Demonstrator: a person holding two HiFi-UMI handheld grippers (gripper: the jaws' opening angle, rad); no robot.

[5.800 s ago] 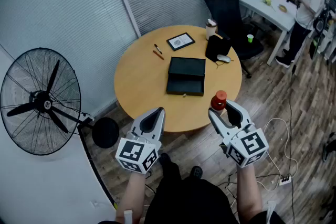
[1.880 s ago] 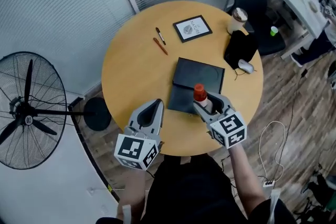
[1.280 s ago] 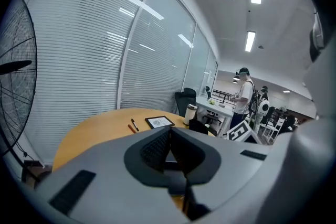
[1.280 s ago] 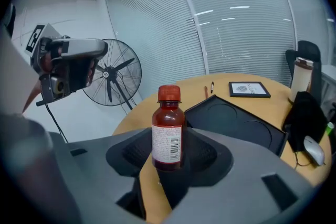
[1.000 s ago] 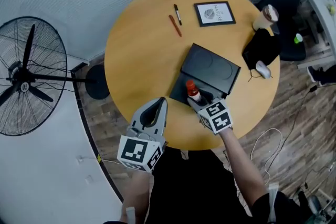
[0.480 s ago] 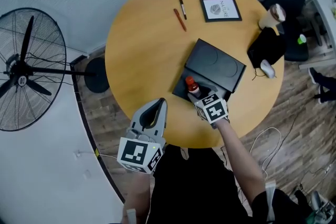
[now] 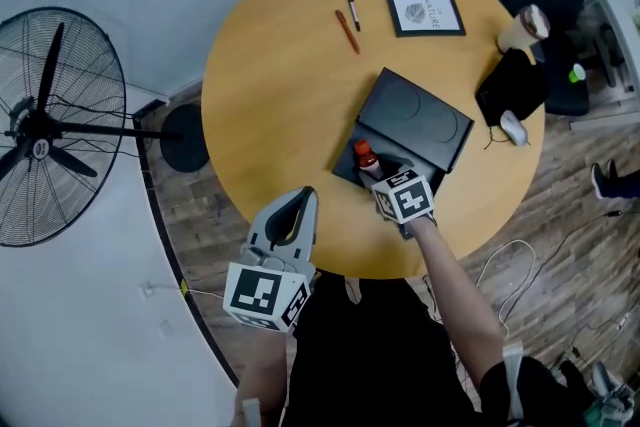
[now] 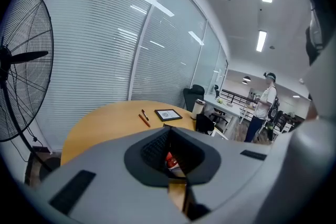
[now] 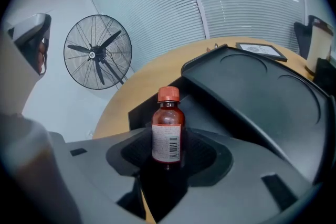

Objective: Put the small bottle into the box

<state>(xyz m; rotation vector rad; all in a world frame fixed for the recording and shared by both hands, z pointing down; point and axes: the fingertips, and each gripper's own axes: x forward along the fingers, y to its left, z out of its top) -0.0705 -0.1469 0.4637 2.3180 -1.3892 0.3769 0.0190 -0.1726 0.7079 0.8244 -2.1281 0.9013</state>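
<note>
Two grippers show. The right gripper (image 7: 374, 175) is squeezed tight on the small bottle (image 9: 168, 134). The bottle stands upright, red cap up, in the open front part of the black box (image 7: 420, 125) on the round table (image 7: 270, 85). The left gripper (image 7: 296, 205) has its jaws pressed together on nothing, near the table edge

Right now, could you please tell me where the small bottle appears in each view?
Head view: small bottle just right of centre, in the right gripper.
Left gripper view: its red cap, low centre, beyond the jaws.
Right gripper view: centre, upright between the jaws.
Shared landmark: framed card.
</note>
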